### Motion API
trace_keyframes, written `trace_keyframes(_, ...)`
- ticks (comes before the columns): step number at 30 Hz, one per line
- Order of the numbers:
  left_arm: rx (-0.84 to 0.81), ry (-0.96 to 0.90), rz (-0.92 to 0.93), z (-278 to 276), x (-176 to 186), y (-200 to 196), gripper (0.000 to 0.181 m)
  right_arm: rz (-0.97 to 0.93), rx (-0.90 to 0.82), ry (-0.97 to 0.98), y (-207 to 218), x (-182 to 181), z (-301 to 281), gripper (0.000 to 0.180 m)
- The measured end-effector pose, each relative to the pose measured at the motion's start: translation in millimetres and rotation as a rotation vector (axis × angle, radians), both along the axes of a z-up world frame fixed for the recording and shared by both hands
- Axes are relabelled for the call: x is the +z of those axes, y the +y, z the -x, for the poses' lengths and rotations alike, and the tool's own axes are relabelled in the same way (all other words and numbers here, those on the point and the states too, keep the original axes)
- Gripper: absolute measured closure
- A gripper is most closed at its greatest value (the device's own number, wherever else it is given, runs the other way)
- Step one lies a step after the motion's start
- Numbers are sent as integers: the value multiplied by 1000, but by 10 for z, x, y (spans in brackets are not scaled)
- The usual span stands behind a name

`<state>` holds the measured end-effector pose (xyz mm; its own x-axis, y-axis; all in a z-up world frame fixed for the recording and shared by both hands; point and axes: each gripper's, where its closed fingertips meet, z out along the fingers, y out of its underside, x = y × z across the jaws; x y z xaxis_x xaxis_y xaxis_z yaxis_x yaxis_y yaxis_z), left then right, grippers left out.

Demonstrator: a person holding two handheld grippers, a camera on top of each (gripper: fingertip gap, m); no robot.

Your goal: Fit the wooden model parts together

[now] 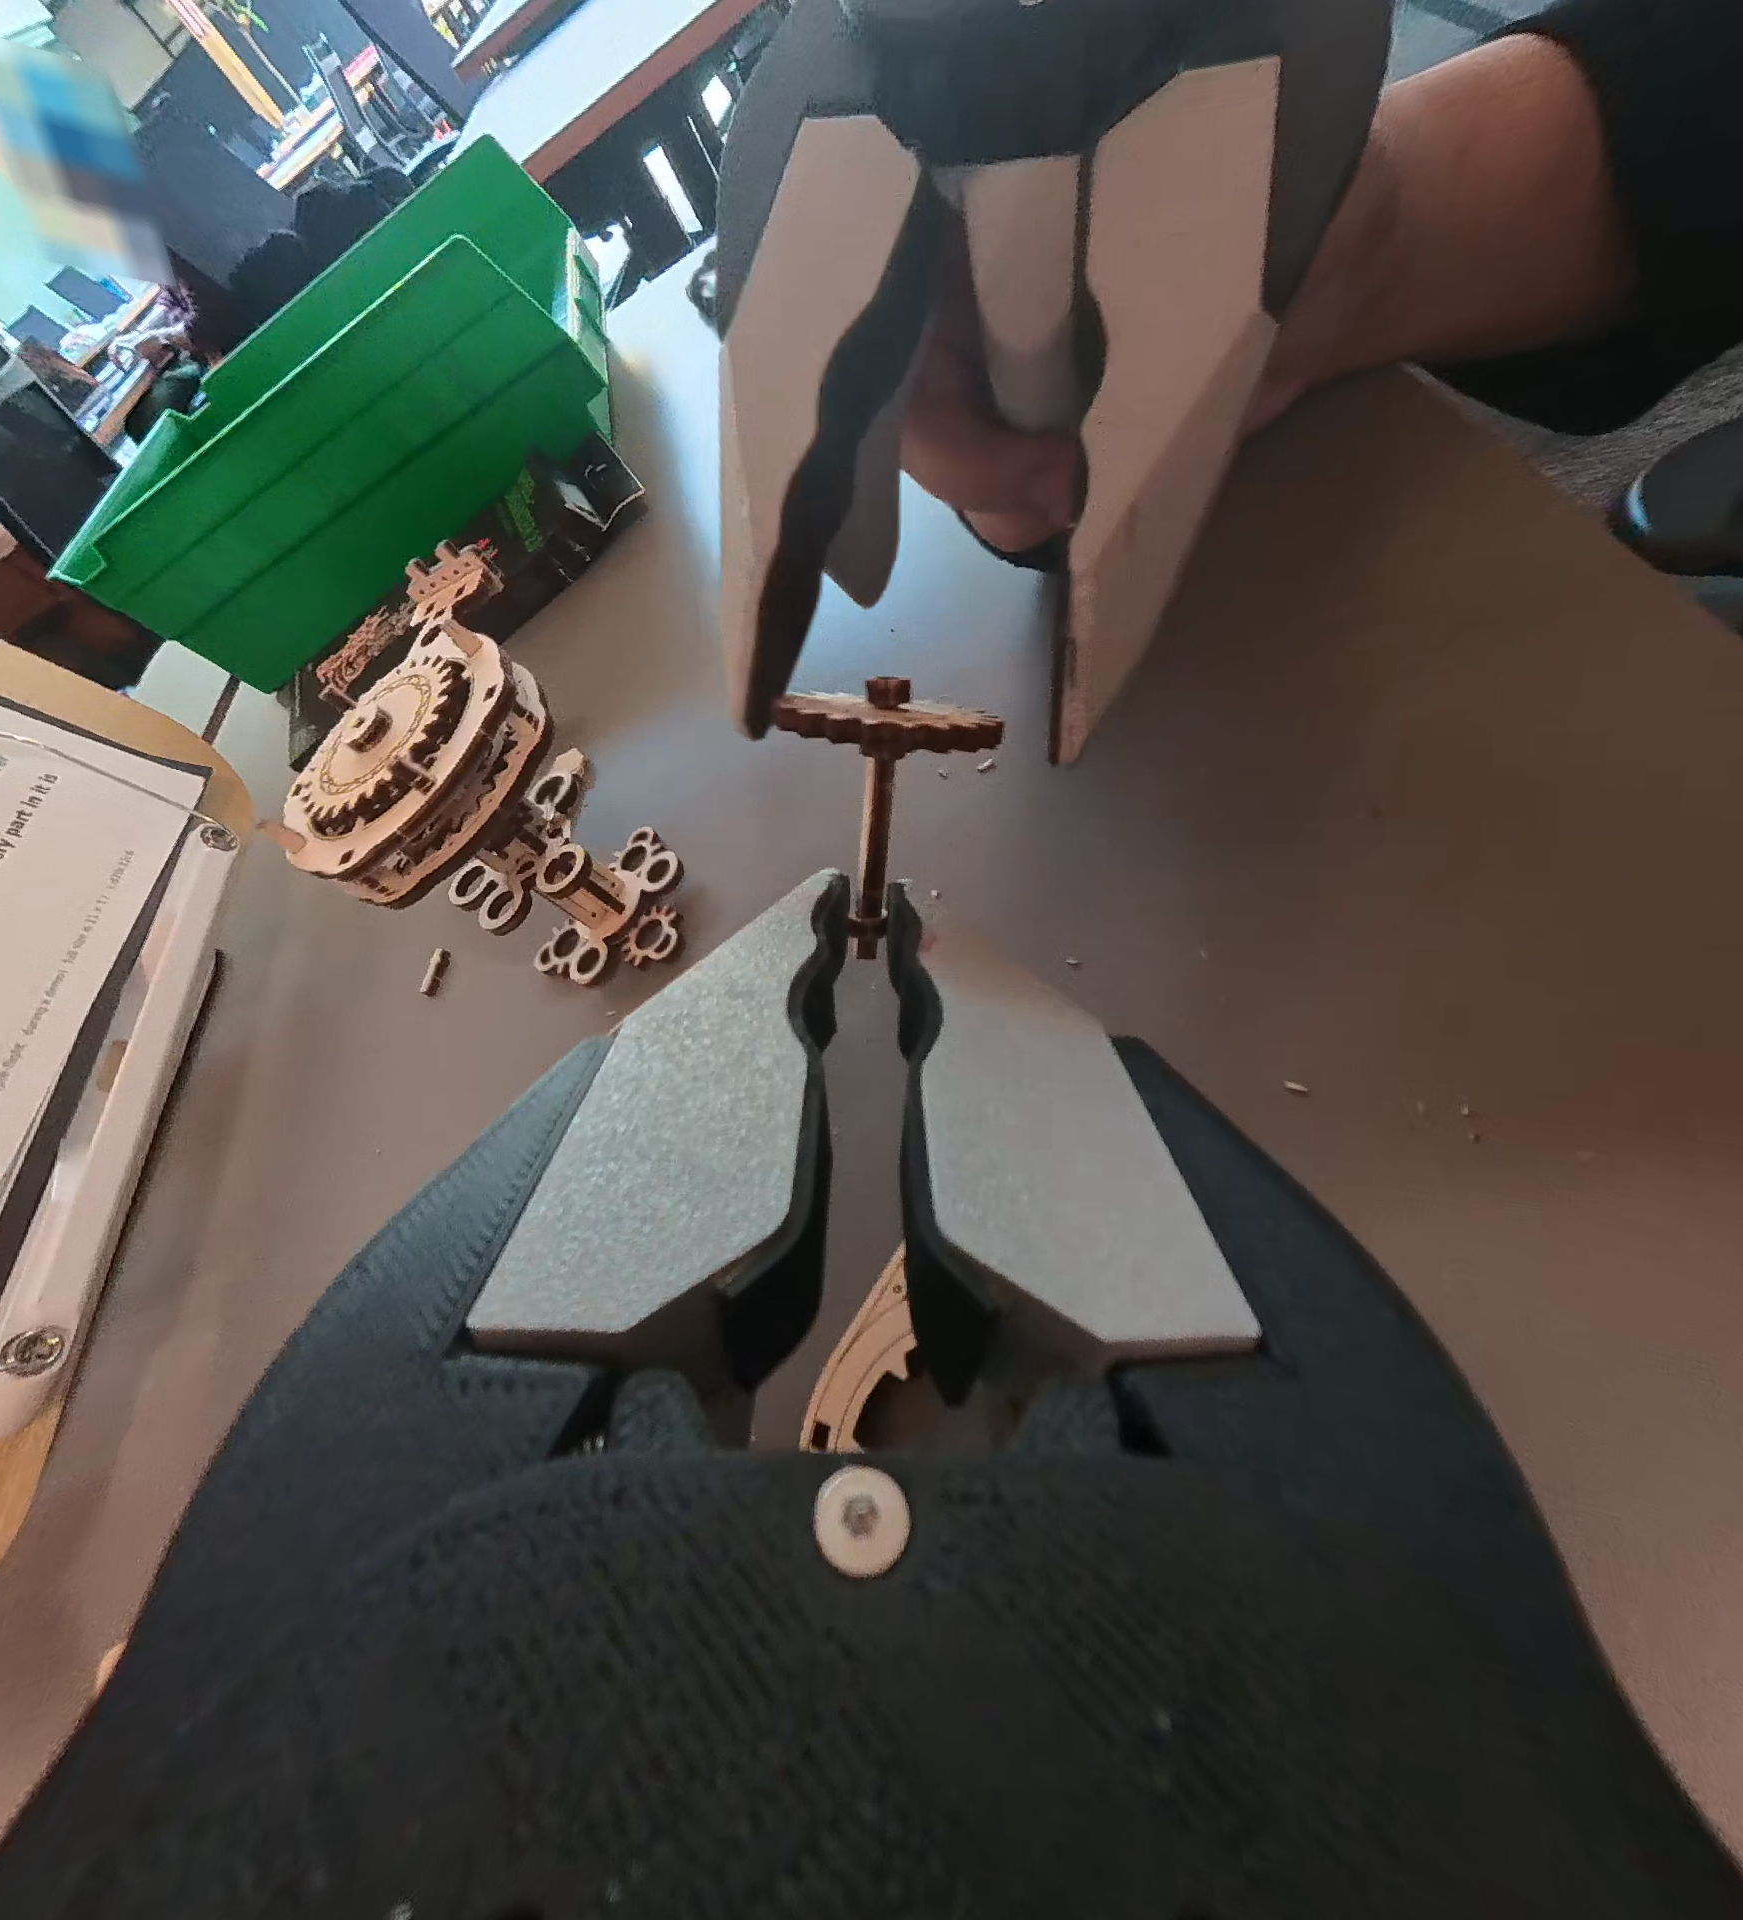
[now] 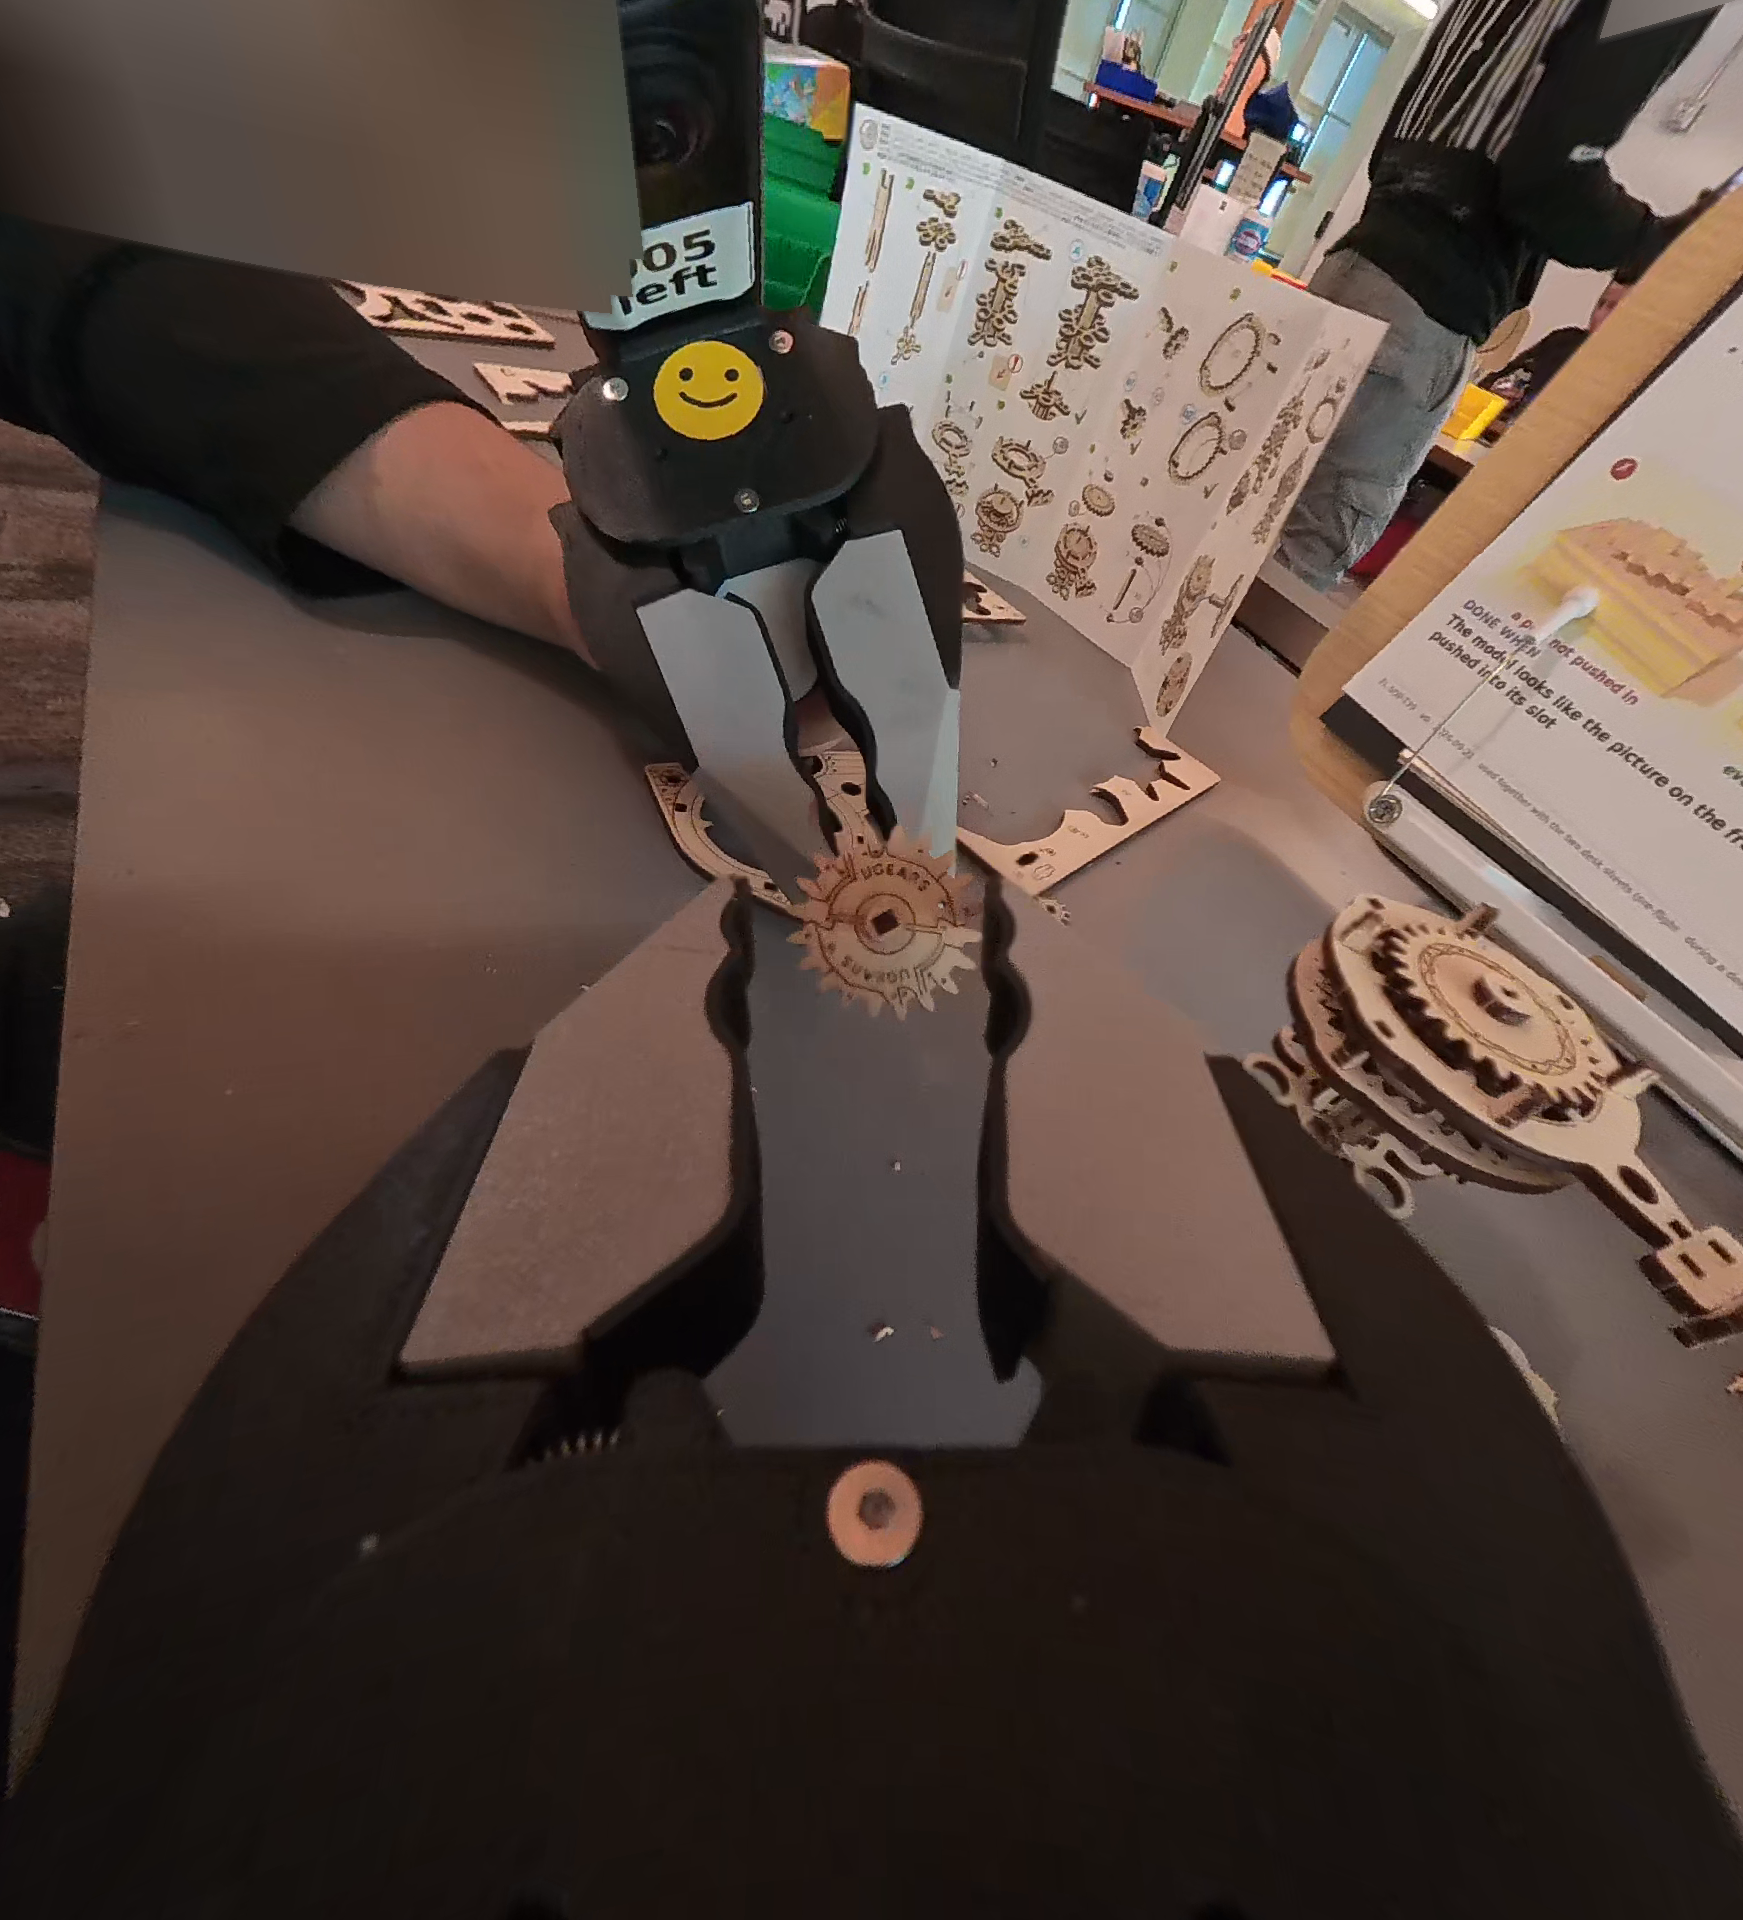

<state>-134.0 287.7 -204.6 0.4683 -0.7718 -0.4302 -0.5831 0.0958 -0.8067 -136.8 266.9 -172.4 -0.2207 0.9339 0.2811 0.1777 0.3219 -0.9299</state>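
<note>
My left gripper (image 1: 867, 914) is shut on the lower end of a thin wooden axle (image 1: 875, 821). A dark toothed wooden gear (image 1: 888, 717) sits on the axle's far end. My right gripper (image 1: 908, 738) comes from the opposite side, open, with its fingertips either side of the gear. One fingertip (image 1: 761, 717) touches the gear's rim; the other stands apart. In the right wrist view the gear (image 2: 888, 920) faces me between my right gripper's (image 2: 867, 935) open fingertips, with the left gripper (image 2: 877, 831) behind it. A partly built wooden gear model (image 1: 420, 769) lies on the grey table (image 1: 1366, 935).
The partly built model (image 2: 1469, 1039) lies right of the grippers. A green bin (image 1: 347, 416) stands behind it. A folded instruction sheet (image 2: 1106, 416) stands at the back, a sign board (image 2: 1625, 675) at the right. Punched-out wooden sheets (image 2: 1085, 821) and a ring piece (image 2: 701, 821) lie under the grippers. Only a small space, under 4 cm, lies between the two pairs of fingers.
</note>
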Motion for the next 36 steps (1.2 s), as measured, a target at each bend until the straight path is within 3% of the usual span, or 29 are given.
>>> trace_keyframes(21,28,47,-17,1,-52,31,176,-55,-52,-27,69,-60,24,145)
trace_keyframes(29,23,-129,24,-36,169,31,175,172,-34,37,180,108,-39,145)
trace_keyframes(36,34,-237,23,45,414,36,158,352,2,145,280,313,-157,145)
